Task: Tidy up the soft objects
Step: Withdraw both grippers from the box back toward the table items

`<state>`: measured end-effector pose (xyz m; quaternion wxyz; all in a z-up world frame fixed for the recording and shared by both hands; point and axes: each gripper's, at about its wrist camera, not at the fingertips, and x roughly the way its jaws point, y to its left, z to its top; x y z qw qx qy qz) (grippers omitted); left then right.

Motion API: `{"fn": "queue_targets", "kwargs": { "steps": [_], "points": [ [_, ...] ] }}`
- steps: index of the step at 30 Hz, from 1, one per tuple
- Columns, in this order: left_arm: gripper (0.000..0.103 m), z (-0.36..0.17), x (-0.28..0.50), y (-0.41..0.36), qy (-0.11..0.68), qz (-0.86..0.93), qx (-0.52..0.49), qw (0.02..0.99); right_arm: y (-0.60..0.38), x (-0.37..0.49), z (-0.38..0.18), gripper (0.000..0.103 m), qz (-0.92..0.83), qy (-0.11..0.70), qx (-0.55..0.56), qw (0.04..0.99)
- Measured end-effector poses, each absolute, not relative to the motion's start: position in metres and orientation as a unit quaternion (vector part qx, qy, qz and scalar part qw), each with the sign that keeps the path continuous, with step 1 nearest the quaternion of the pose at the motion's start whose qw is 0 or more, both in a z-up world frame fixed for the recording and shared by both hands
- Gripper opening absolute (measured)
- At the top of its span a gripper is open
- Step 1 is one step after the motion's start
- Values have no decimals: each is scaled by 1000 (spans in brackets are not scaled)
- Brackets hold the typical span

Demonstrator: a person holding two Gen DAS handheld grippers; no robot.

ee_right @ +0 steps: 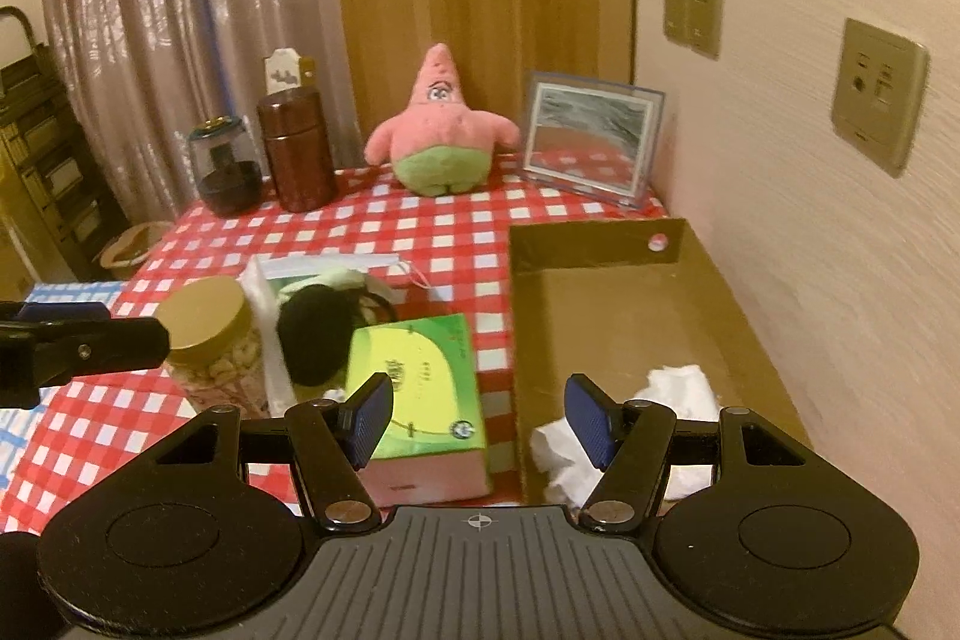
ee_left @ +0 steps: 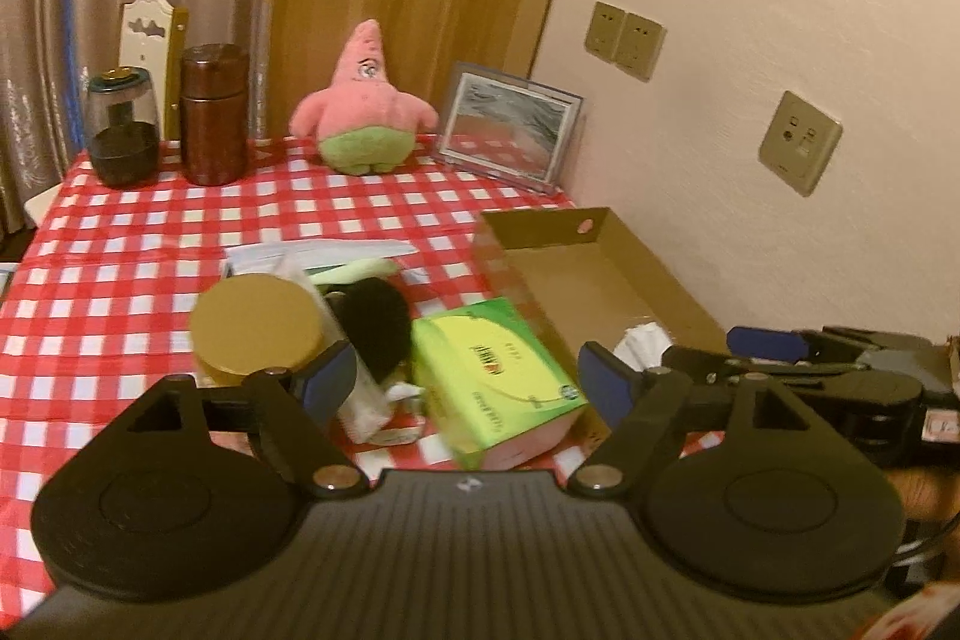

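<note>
A pink and green starfish plush [ee_left: 362, 106] [ee_right: 441, 130] sits upright at the back of the checked table. A black fluffy object [ee_left: 377, 325] [ee_right: 315, 334] lies mid-table behind a green tissue box [ee_left: 495, 379] [ee_right: 420, 388]. A white crumpled cloth [ee_right: 660, 400] [ee_left: 645, 340] lies in the open cardboard box [ee_left: 600, 274] [ee_right: 630, 298] at the right. My left gripper [ee_left: 468, 385] is open and empty above the tissue box. My right gripper [ee_right: 480, 418] is open and empty over the box's left wall.
A gold-lidded jar of snacks [ee_left: 255, 325] [ee_right: 207, 340], a brown canister [ee_left: 213, 115] [ee_right: 297, 148], a dark glass jar [ee_left: 123, 127] [ee_right: 225, 169] and a picture frame [ee_left: 510, 127] [ee_right: 591, 139] stand on the table. The wall runs close on the right.
</note>
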<state>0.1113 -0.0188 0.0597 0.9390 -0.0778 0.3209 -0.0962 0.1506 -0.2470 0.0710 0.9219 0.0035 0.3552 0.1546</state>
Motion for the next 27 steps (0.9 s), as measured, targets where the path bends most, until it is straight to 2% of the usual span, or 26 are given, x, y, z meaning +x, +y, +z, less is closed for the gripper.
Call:
{"fn": "queue_targets", "kwargs": {
  "steps": [12, 27],
  "points": [
    [83, 54, 113, 39, 330, -62, -73, 939, -212, 168, 61, 63, 205, 357, -12, 911],
    [83, 31, 158, 85, 360, -74, -57, 928, -177, 215, 32, 63, 281, 366, -63, 885]
  ]
}}
